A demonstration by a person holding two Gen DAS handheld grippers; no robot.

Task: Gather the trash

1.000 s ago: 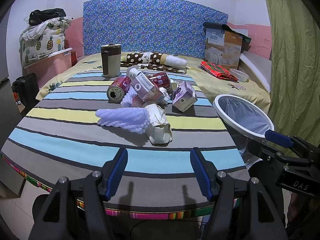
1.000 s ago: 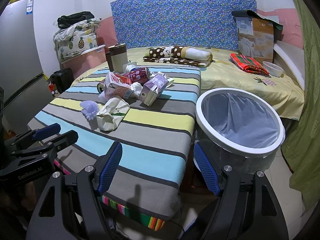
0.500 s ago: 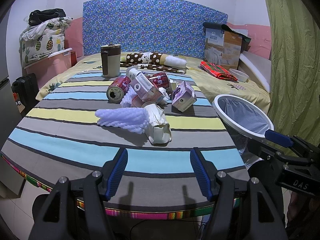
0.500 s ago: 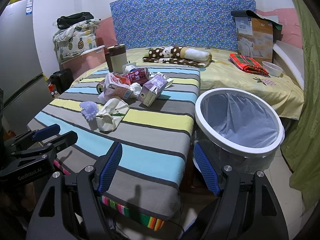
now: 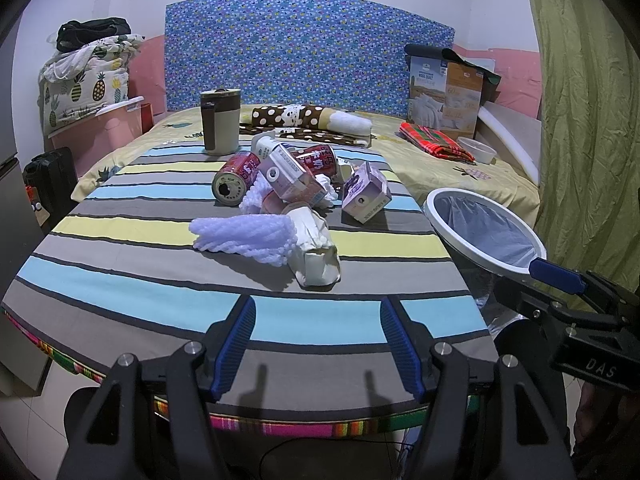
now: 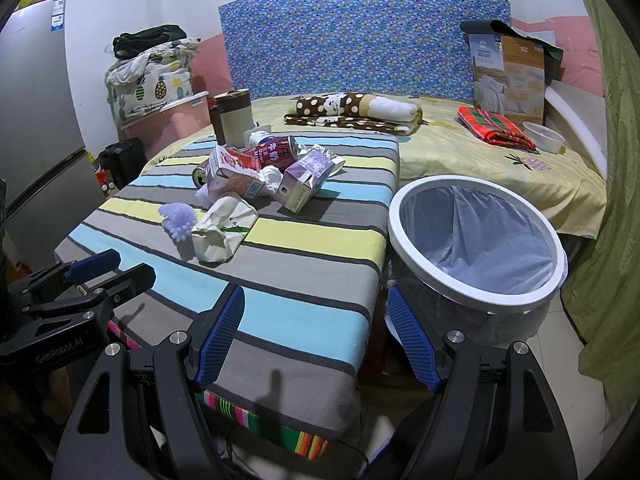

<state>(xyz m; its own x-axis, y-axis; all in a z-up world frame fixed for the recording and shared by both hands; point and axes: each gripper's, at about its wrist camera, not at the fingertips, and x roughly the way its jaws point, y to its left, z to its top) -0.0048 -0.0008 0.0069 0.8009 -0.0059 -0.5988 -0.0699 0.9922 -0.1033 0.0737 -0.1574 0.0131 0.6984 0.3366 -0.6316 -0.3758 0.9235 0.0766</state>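
Both grippers are hanging wide open with nothing in them: left gripper [image 5: 316, 344] over the near table [image 5: 120, 280] edge, right gripper [image 6: 316, 336] by the bin [image 6: 476, 292]. I'm basically at zero here. Cans, cartons and foam, the whole trash pile [image 5: 288, 196], are sitting mid-table, and the bin is looking empty.

Striped grey, blue, yellow tablecloth [image 5: 120, 272]; red cans [image 5: 236, 176]; white-rimmed bin [image 6: 476, 300].
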